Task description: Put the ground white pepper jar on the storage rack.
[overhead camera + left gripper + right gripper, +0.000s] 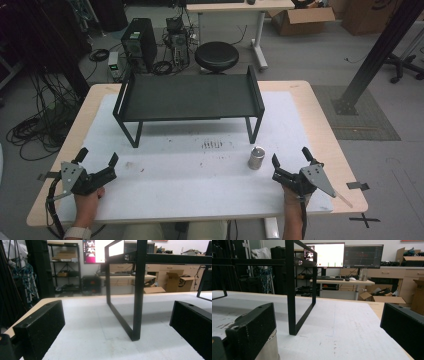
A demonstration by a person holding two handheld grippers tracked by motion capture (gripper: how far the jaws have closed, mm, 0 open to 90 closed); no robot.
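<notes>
Left gripper [98, 161] released, right gripper [289, 160] released beside unlabelled metal cylinder [256, 158], no legible writing

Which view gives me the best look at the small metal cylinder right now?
The high view: the metal cylinder stands upright and whole on the white mat, just left of the open right gripper. The right gripper view catches just a sliver of its side behind the near jaw. The left gripper view faces the black rack's leg instead.

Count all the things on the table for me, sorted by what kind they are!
Black metal stand: 1
Small silver metal cup: 1
Grippers, left gripper and right gripper: 2
Total: 4
</notes>
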